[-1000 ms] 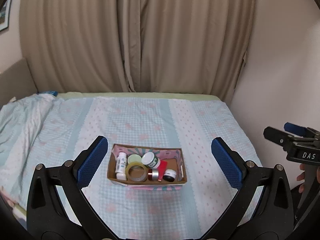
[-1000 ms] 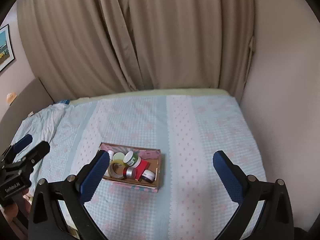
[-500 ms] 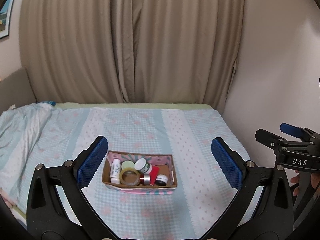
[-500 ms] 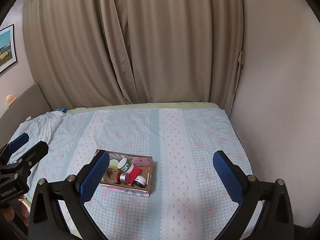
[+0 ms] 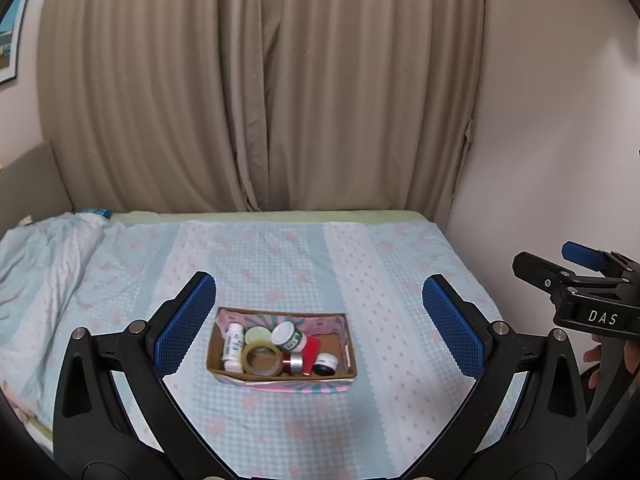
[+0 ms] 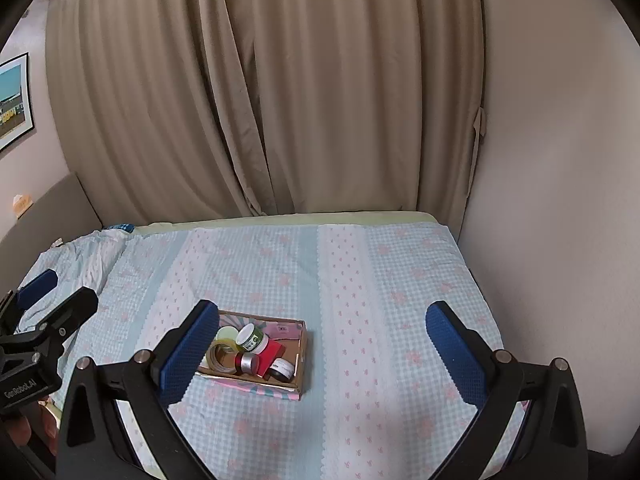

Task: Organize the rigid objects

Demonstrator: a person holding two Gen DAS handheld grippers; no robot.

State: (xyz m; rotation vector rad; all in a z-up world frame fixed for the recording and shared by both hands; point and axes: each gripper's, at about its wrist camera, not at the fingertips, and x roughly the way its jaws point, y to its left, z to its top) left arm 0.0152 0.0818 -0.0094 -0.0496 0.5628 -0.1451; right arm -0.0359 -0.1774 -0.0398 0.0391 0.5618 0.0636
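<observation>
1. The bed (image 5: 320,264) takes up most of both views, covered in a blue checked sheet with pink motifs and backed by beige curtains (image 5: 256,92). I can't spot a single loose item on the sheet, so my guess is the tidying is pretty much done, or else hasn't started unpacking. I can't tell which.
2. The cardboard box (image 5: 280,380) sits on the near half of the bed, roughly centred in the left wrist view. Everything rigid is packed inside it.
3. Both tools hang above the near edge of the bed, well away from the box. The left gripper (image 5: 320,326) has its fingers spread wide with nothing between them, and the right gripper (image 6: 322,354) is the same: released and empty.
4. Inside the box there's a tape roll (image 5: 262,361), a white bottle (image 5: 233,346) lying at the left end, a green-labelled jar (image 5: 289,335), a red item (image 5: 312,350), a silver tin (image 5: 295,362) and a small dark jar (image 5: 326,363).
5. View differences: the left wrist view shows the white bottle and a bit of the person's hand (image 5: 596,354). In the right wrist view that bottle is hidden behind a blue finger pad, but a framed picture (image 6: 14,100) shows up more fully.
</observation>
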